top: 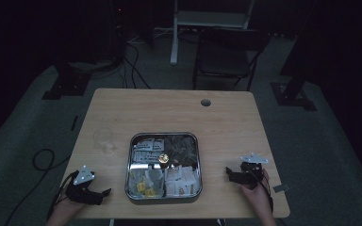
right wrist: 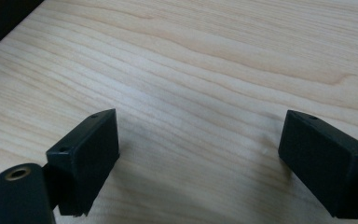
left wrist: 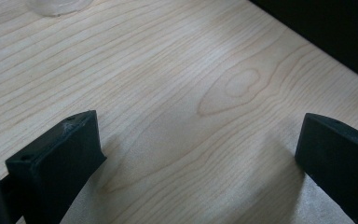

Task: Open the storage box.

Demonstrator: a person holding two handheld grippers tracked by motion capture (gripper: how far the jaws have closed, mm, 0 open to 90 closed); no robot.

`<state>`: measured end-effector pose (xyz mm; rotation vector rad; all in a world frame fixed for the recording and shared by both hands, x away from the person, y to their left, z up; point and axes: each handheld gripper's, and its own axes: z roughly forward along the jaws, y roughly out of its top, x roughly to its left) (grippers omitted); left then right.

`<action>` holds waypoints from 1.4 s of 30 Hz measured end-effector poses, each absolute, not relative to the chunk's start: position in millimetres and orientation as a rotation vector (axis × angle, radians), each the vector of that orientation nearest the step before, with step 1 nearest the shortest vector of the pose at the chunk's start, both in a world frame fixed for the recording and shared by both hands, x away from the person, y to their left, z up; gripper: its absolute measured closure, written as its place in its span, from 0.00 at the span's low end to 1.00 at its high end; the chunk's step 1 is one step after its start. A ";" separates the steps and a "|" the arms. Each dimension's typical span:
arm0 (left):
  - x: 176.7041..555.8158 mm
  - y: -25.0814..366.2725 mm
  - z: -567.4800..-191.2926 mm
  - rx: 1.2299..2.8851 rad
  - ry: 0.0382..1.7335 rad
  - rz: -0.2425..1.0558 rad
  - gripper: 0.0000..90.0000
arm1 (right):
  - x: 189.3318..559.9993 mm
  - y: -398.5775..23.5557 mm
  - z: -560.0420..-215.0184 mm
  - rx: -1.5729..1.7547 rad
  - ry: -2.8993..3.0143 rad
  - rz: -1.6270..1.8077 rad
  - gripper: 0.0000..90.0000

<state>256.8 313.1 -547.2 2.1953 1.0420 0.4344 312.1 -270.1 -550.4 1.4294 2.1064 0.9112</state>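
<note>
A square metal tray (top: pixel 164 137) sits near the front middle of the wooden table (top: pixel 169 108), divided into compartments of packets and tea bags, with a small gold knob (top: pixel 164 158) at its centre. My left gripper (top: pixel 104 194) rests on the table left of the tray, jaws open with bare wood between them (left wrist: pixel 196 154). To the right of the tray my right gripper (top: pixel 228 172) lies on the table, also open and holding nothing (right wrist: pixel 198 154).
A clear plastic cup (top: pixel 104 139) stands left of the tray; its base shows at the top of the left gripper view (left wrist: pixel 56 5). A round cable hole (top: pixel 205 102) is in the table's far right. A dark chair (top: pixel 231 52) stands beyond the table.
</note>
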 end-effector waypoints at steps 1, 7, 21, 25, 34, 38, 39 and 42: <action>256.9 313.2 -547.1 2.195 1.042 0.434 0.01 | 310.4 -270.9 -550.3 1.437 2.100 0.908 0.13; 257.0 313.4 -547.1 2.196 1.039 0.433 0.01 | 307.0 -271.9 -550.3 1.479 2.060 0.891 0.13; 257.0 313.4 -547.1 2.196 1.039 0.433 0.01 | 303.7 -288.9 -544.0 1.519 2.152 1.003 0.14; 257.0 313.3 -547.1 2.196 1.039 0.433 0.01 | 303.0 -285.5 -541.7 1.506 2.176 1.037 0.14; 257.0 313.4 -547.1 2.196 1.039 0.433 0.01 | 299.7 -273.6 -521.2 1.385 2.198 1.156 0.14; 257.0 313.4 -547.1 2.196 1.039 0.433 0.01 | 300.1 -270.2 -515.9 1.364 2.201 1.185 0.14; 257.0 313.4 -547.1 2.196 1.039 0.433 0.01 | 299.9 -269.6 -514.4 1.351 2.199 1.196 0.14; 257.0 313.4 -547.1 2.196 1.039 0.433 0.01 | 299.8 -266.4 -509.2 1.333 2.209 1.211 0.14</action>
